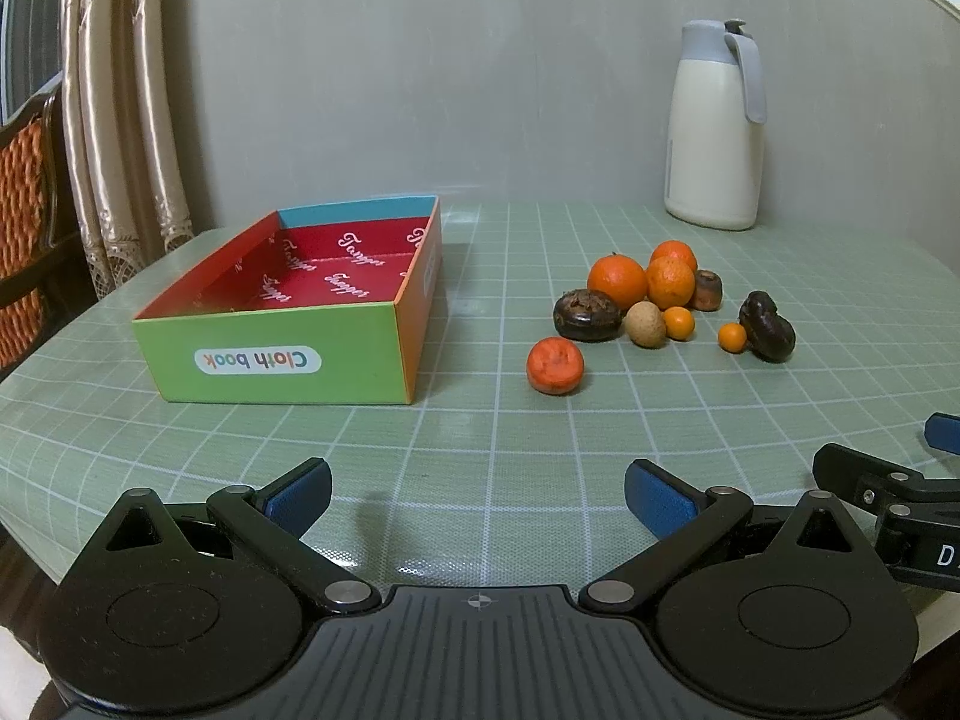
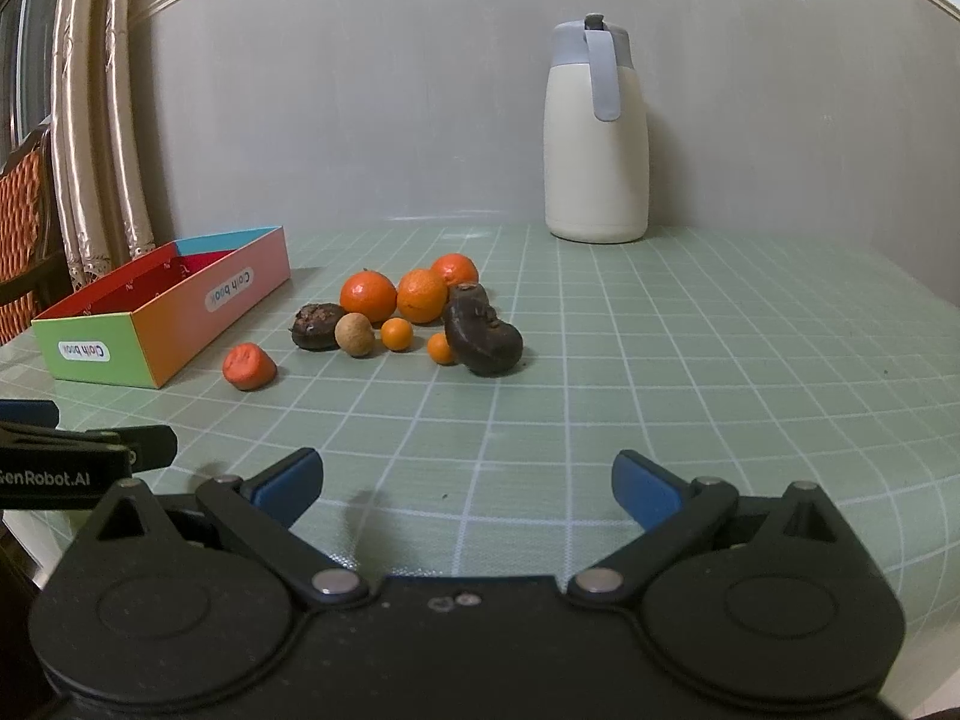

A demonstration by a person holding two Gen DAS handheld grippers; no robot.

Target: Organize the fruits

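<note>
Left wrist view. Left gripper (image 1: 478,495) low over the table (image 1: 420,450), jaws spread wide, nothing between the blue pads (image 1: 300,495). Landmark: the box (image 1: 288,354), open-topped, green near wall marked "Cloth book", red lining printed with white script. Its long axis runs away from the camera toward the wall; the blue end is the far one. What shows of the inside holds no fruit. Fruit pile (image 1: 654,300) sits right of the box, well apart from it, on the green grid cloth. Three oranges (image 1: 617,281) at the back of the pile, touching. A dark, flattish fruit (image 1: 587,315) lies in front, a tan round one (image 1: 646,324) just beside it. Two tiny orange ones (image 1: 679,323). Another dark lump (image 1: 767,327) at the pile's right end. A red-orange piece (image 1: 555,365) lies alone, nearest the box, flat face toward the camera. Jug (image 1: 714,132), cream with grey lid, stands far right of the box by the wall. Part of the right gripper (image 1: 942,432) shows at the right edge.

Right wrist view. Right gripper (image 2: 467,483) likewise spread wide, holding nothing. Box (image 2: 162,312) at left, long axis slanting back and right. Pile (image 2: 414,318) right of the box; red-orange piece (image 2: 248,366) between the two, clear of both. Dark lump (image 2: 483,339) is closest to this camera. Jug (image 2: 595,138) upright, behind the pile. The other gripper's body (image 2: 60,462) juts in at left, below the box.
</note>
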